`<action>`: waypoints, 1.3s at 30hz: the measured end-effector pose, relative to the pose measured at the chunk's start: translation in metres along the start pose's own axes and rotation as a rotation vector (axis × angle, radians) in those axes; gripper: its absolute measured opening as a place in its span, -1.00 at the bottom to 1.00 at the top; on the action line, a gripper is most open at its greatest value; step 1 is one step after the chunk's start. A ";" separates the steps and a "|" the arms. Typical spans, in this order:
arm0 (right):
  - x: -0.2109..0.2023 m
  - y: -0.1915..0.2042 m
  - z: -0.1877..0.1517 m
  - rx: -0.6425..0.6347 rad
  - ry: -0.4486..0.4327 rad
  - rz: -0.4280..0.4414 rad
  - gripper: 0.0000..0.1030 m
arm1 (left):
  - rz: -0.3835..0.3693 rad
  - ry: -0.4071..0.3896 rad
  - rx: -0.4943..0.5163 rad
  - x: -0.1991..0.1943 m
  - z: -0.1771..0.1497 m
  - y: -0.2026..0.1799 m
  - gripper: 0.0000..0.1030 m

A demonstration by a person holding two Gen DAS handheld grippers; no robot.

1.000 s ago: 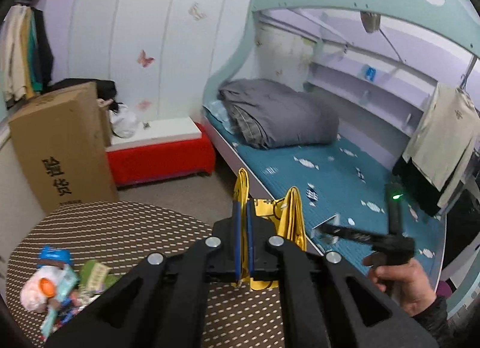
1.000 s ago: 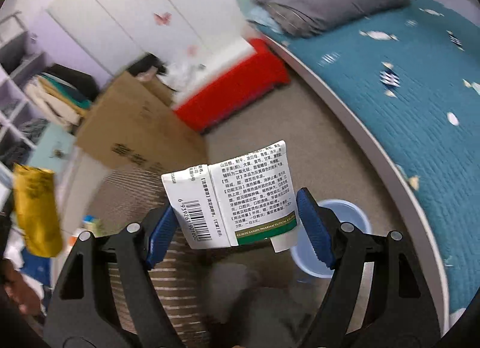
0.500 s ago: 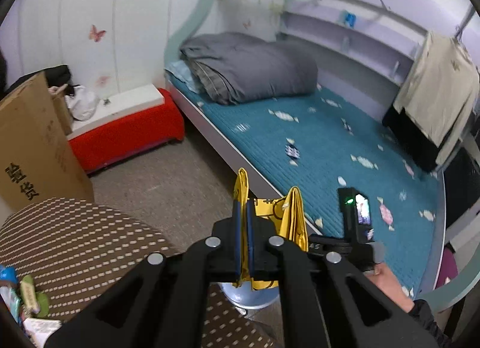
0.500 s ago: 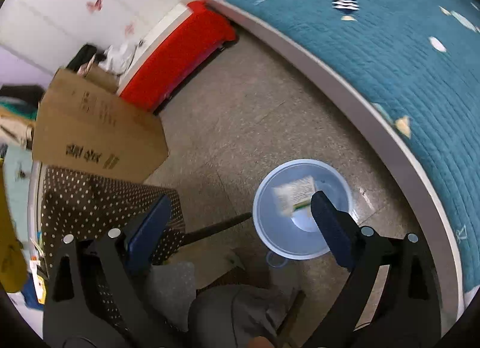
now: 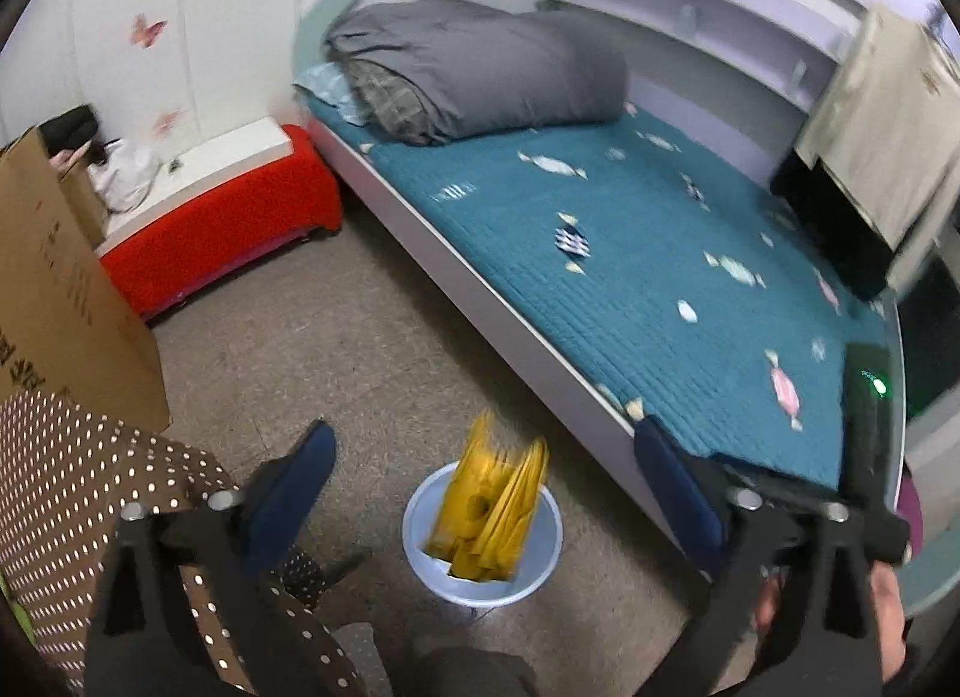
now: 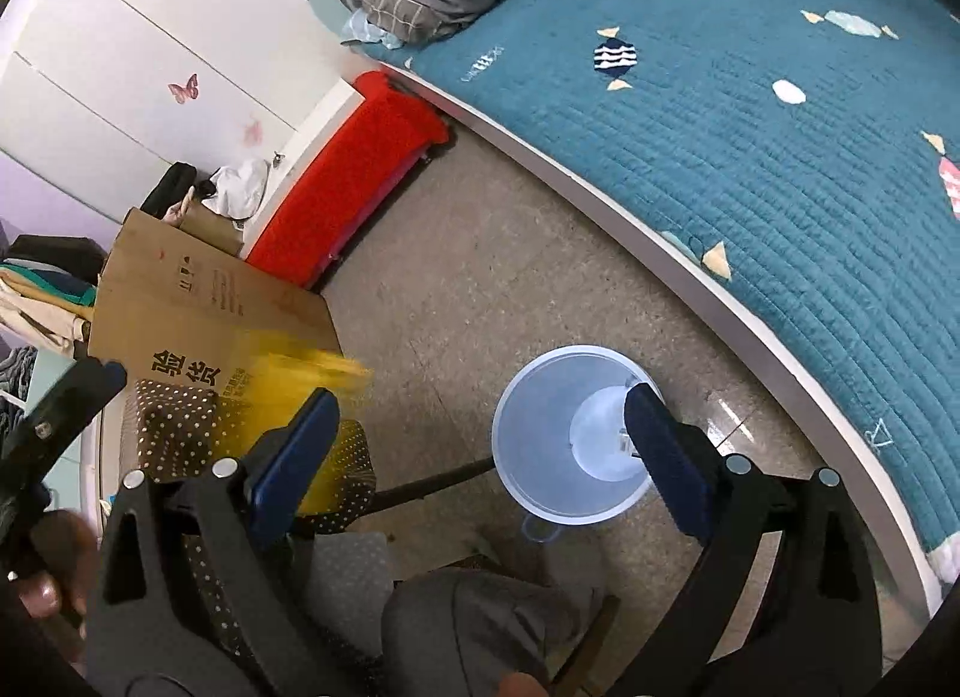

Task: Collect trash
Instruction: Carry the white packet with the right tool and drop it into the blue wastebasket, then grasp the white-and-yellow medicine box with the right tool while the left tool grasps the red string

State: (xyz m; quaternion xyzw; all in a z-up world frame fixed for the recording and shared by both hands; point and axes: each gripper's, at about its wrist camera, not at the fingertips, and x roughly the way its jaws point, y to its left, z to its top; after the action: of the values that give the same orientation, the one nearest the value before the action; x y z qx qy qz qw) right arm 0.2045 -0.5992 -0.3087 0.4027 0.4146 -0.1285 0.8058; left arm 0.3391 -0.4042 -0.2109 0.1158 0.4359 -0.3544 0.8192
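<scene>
Black arms with blue pads marked the left hand-held gripper (image 5: 483, 502), spread wide and holding nothing, low in the left wrist view. Below its gap, at lower centre, the yellow wrapper (image 5: 489, 508) appeared motion-blurred over the mouth of the pale blue bin (image 5: 414, 523) on the floor (image 5: 336, 337); whether it touched the rim could not be told. The right hand-held gripper (image 6: 483, 454) was likewise wide and empty, the bin showing at centre right of its view with a pale item at the bottom. The dotted surface (image 5: 72, 475) lay at lower left, the bed (image 5: 630, 253) beyond at upper right. Probable risk: the light wrapper could catch the rim or drift and land on the floor, since it fell flat and unguided.
</scene>
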 end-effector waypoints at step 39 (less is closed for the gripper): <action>-0.083 0.188 -0.070 -0.391 -0.127 0.030 0.88 | 0.203 -0.266 -0.085 -0.193 -0.075 0.058 0.90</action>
State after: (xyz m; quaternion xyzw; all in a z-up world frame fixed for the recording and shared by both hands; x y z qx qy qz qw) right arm 0.2151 -0.4359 -0.1662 0.2358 0.3742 -0.0588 0.8949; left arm 0.2602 -0.2321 -0.1092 0.0765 0.3245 -0.2634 0.9052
